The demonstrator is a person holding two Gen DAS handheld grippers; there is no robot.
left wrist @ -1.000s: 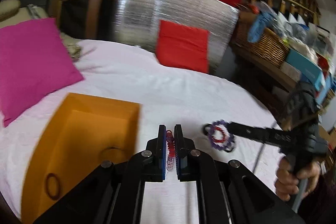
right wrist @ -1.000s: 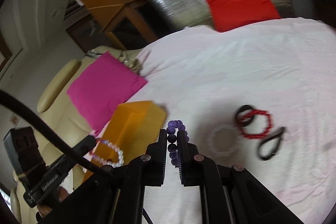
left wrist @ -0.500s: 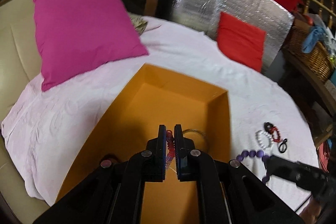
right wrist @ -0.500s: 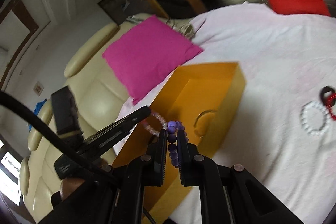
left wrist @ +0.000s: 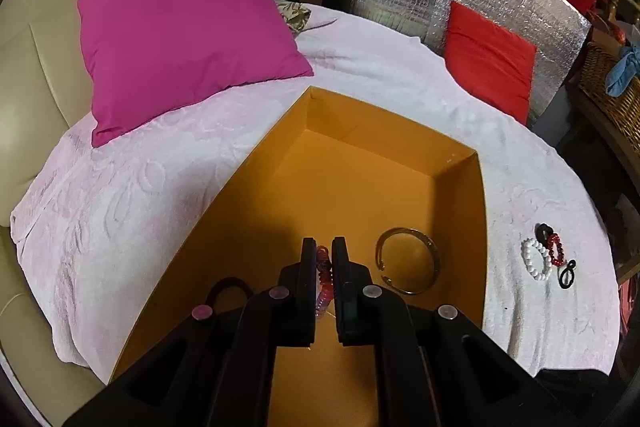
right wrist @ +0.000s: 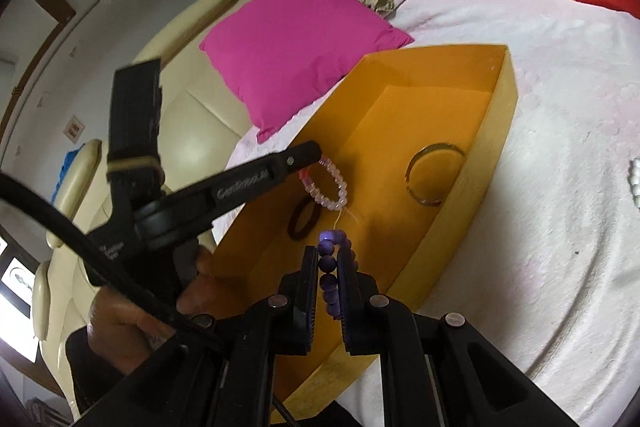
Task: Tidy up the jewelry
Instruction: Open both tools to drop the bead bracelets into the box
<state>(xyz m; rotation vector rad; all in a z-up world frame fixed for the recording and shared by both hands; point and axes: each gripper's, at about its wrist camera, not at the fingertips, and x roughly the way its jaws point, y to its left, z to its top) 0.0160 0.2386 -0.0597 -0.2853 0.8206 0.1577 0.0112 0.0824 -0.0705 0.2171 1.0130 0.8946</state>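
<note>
Only right cam: purple bracelet (right wrist: 329, 269), left hand (right wrist: 132, 323)

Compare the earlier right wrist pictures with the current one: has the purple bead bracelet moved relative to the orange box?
Yes. The purple bead bracelet, clamped in the right gripper, was beside the orange box, over the white cloth; it now hangs over the box's interior.

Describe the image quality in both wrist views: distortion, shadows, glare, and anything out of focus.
Left wrist view: strong fisheye bending with dark rounded corners; the left hand-held gripper casts a soft dark shadow on the floor of the orange box; mostly sharp. Right wrist view: same bending; a bright glare spot sits on the purple bead bracelet; the white beads at the right edge look slightly soft.
</note>
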